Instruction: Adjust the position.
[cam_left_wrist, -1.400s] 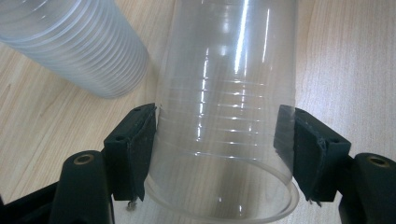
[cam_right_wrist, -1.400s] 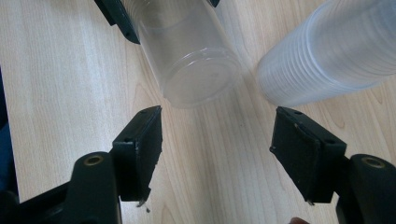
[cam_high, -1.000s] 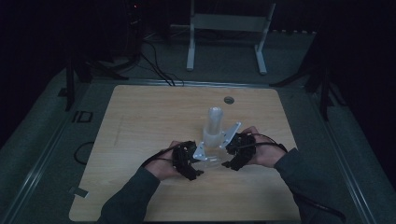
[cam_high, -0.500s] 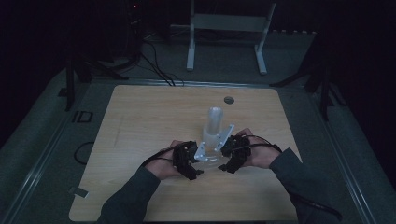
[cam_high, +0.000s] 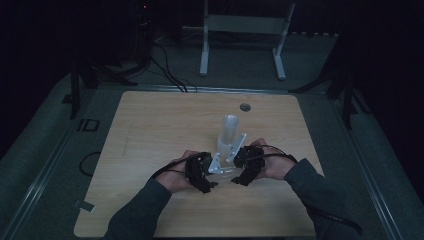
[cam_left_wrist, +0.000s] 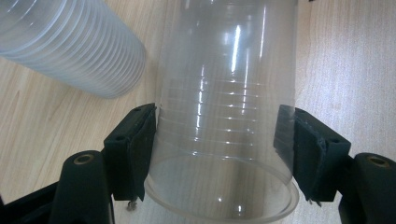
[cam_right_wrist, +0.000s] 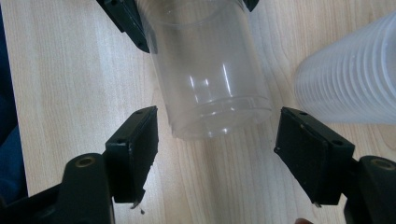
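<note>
Up close, left tool (cam_left_wrist: 219, 140) clamping clear cup (cam_left_wrist: 224, 116), right tool (cam_right_wrist: 217, 140) wide open, empty.

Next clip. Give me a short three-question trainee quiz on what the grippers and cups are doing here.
1. True or false: the left gripper has its jaws closed against the sides of a clear cup.
2. The right gripper is: A) clamped on the cup stack, B) open with the clear cup's base ahead of its jaws, C) pressed flat on the table.
3. Fill in: beside the clear cup stands a ____ of nested cups on the wooden table.

Key: 1 true; 2 B; 3 stack.
</note>
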